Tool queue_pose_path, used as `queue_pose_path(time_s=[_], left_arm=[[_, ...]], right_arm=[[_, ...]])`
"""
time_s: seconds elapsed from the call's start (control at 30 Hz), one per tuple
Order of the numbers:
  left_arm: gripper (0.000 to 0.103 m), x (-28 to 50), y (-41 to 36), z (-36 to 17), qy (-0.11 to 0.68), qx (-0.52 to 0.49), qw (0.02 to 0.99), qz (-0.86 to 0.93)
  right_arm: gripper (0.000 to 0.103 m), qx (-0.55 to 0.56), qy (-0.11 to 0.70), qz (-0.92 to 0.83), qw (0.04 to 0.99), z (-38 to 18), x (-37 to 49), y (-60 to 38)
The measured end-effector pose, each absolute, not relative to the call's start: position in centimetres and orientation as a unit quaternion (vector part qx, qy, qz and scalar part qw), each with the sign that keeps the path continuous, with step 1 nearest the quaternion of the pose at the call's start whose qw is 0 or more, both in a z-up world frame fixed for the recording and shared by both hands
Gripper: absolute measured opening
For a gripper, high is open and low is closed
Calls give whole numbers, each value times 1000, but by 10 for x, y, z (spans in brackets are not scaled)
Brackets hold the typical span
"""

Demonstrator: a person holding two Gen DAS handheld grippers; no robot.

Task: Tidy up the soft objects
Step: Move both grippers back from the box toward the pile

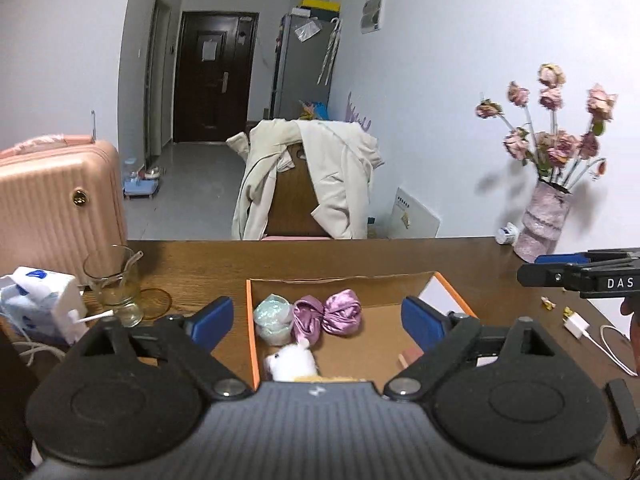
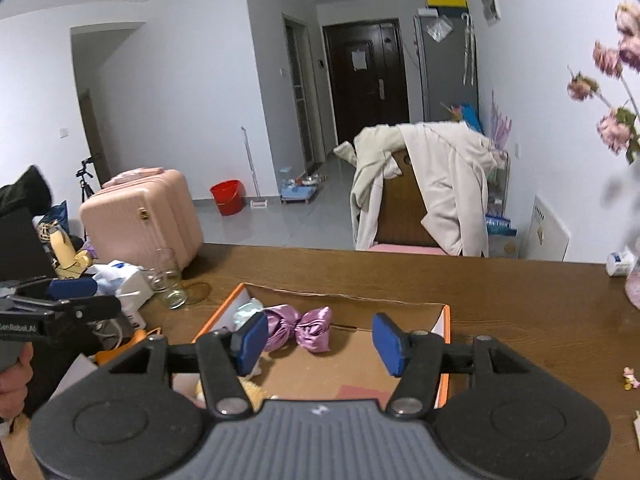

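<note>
An orange-rimmed cardboard box (image 1: 250,320) (image 2: 446,320) lies open on the wooden table. Inside it rest a purple satin bow (image 1: 326,316) (image 2: 300,326), a pale mint scrunchie (image 1: 272,316) (image 2: 246,310) and a white plush toy (image 1: 292,362). A yellowish plush (image 2: 250,390) shows at the box's near left. My left gripper (image 1: 316,320) hovers above the box, open wide, with nothing between its blue pads. My right gripper (image 2: 321,343) is held over the same box, open and empty. Each gripper also shows side-on in the other's view, the left gripper (image 2: 92,298) and the right gripper (image 1: 544,266).
Left of the box stand a glass beaker (image 1: 114,284) and a tissue pack (image 1: 40,304). A pink vase of dried roses (image 1: 540,224) sits at the far right, and a white charger with cable (image 1: 578,326) nearer. Behind the table are a coat-draped chair (image 1: 312,184) and a pink suitcase (image 1: 60,204).
</note>
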State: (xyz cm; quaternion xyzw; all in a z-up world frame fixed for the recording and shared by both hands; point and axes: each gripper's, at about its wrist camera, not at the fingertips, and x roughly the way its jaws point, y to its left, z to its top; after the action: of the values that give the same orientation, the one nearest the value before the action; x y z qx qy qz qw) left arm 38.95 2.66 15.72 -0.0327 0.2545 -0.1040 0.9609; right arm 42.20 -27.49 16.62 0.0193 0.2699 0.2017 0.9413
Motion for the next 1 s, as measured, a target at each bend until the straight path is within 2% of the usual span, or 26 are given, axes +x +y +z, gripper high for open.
queue_pose_path(time_s=[0.1,0.23,0.5,0.6,0.73,1.0], left_arm=[[97,350,24,163,239,-19,965,-104],[100,292,24,159,205,-17,972,-115],[103,185,20,110,155,-15,982,-105],[103,154,19,90,143,-27,983,-112],[103,116,16,61,135,-18,988,-80],[103,93,12,27,167,-14,980,-106]], right_arm=[[58,14,254,210,944,171,391,-276],[67,12,224,225,948,167,340,-280],[73,8,180,266,947,125,232,-277],[82,0,161,257,953,103,194,-272],[82,-33,150,220,963,68,151,-262],[82,-31,191,192,962,17,111,-252]])
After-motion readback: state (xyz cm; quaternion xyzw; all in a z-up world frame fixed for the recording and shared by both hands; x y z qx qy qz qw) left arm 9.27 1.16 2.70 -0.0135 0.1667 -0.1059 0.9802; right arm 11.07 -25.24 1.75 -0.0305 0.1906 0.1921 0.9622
